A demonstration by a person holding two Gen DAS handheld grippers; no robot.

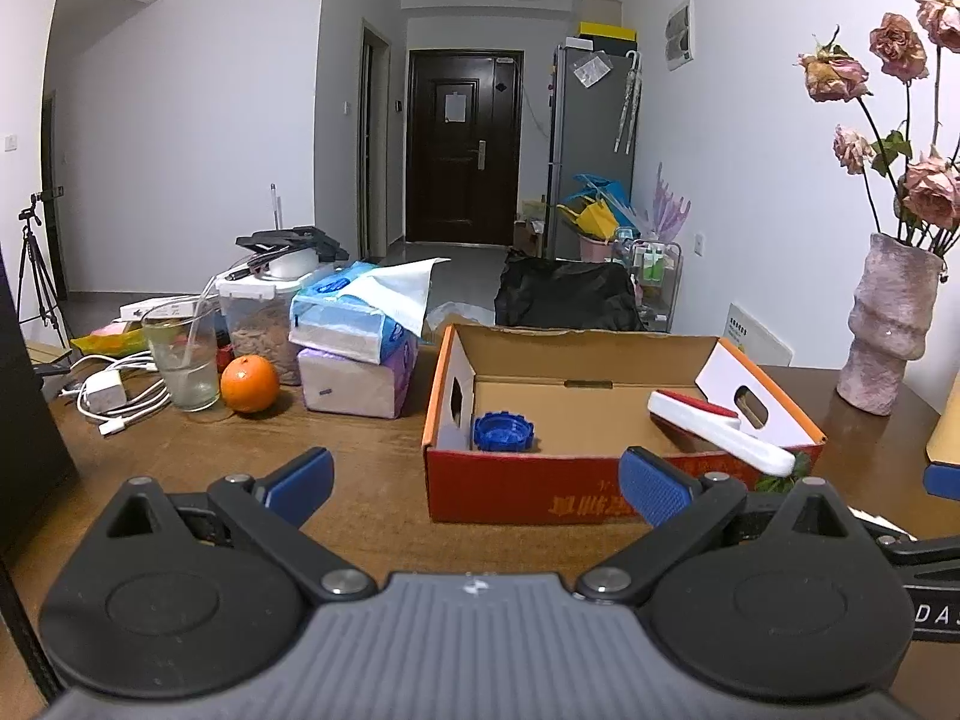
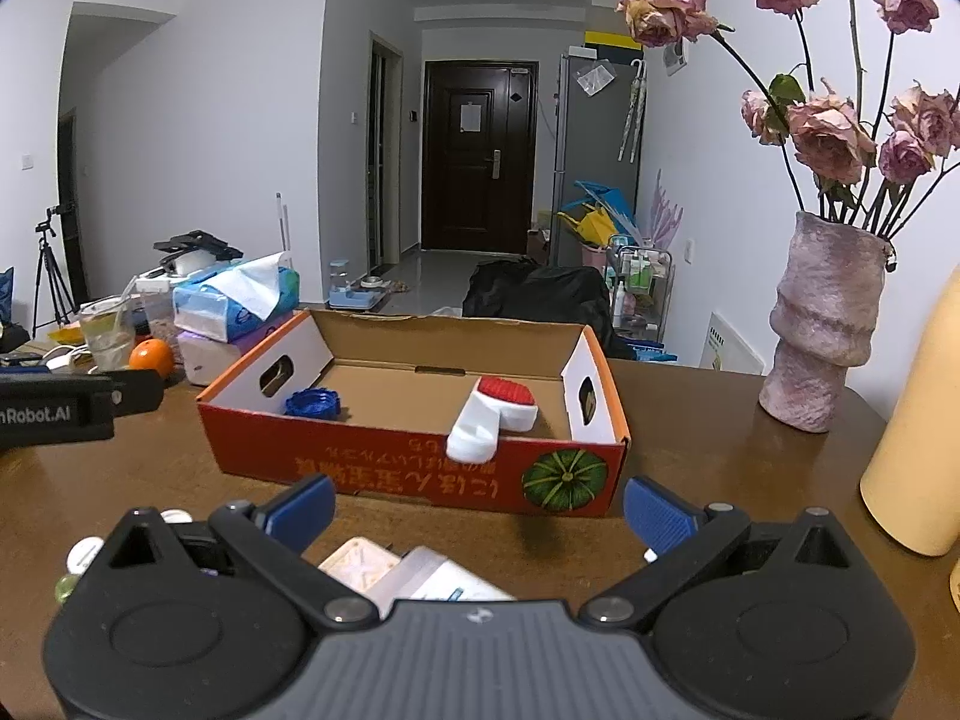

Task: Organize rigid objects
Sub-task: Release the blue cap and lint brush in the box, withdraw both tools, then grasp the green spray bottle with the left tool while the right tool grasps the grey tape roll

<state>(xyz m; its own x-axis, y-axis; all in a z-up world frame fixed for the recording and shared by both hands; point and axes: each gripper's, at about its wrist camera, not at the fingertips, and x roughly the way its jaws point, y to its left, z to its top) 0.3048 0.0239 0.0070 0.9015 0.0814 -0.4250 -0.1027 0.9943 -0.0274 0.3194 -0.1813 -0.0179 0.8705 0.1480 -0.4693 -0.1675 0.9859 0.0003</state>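
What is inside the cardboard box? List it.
Inside the box lie a blue lid at the left end and a white brush with a red pad, its handle resting on the front wall. The front wall hides the nearest floor.

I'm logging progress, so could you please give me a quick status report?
Left gripper open, empty. Right gripper open, empty. Blue lid and white brush in the cardboard box, brush handle over the front wall. Nothing in the way.

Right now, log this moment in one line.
left gripper: open, empty | right gripper: open, empty | box: blue cap, white brush inside
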